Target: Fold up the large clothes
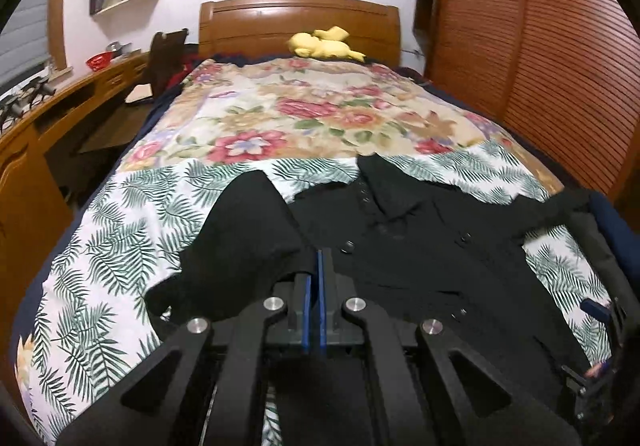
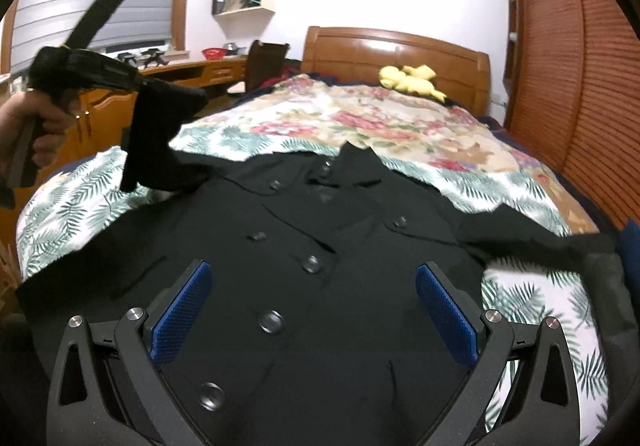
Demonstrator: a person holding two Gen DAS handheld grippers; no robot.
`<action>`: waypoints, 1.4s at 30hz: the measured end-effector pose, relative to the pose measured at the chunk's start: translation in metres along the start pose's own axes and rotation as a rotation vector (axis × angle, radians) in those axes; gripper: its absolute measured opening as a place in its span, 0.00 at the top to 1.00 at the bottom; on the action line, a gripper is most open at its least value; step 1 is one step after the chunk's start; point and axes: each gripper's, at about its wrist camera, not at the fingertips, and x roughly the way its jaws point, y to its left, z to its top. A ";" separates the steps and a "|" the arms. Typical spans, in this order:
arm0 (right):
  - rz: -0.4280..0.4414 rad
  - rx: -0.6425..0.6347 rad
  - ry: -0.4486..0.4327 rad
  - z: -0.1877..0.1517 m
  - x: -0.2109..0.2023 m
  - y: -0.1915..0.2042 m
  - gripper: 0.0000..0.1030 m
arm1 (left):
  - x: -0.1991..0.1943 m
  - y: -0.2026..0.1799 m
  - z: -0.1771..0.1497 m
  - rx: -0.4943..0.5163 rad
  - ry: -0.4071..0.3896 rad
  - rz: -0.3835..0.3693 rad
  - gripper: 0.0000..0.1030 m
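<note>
The left gripper [image 1: 314,266], jaws clamped on the black buttoned coat's sleeve [image 1: 240,222], lifts it at ten o'clock for folding inward, while the right gripper [image 2: 314,286] hovers, jaws apart, over the coat [image 2: 320,246] on the bed [image 2: 120,174]

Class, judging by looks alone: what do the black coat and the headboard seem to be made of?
Black coat: seemingly thick woven cloth, matte; it drapes in soft folds. Headboard: seemingly wood, varnished; orange-brown with glossy highlights.
</note>
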 end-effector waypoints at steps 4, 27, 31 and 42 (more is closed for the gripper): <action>-0.021 -0.003 0.018 -0.006 0.006 -0.005 0.00 | 0.001 -0.014 -0.011 0.021 0.024 0.001 1.00; -0.116 0.073 0.016 -0.014 -0.011 -0.055 0.00 | 0.029 -0.128 -0.054 0.192 0.140 -0.250 1.00; -0.124 0.085 0.026 -0.016 -0.012 -0.061 0.00 | 0.045 -0.125 -0.076 0.135 0.196 -0.255 1.00; -0.137 0.074 0.085 -0.029 0.009 -0.051 0.00 | 0.021 -0.124 -0.110 0.151 0.103 -0.205 0.92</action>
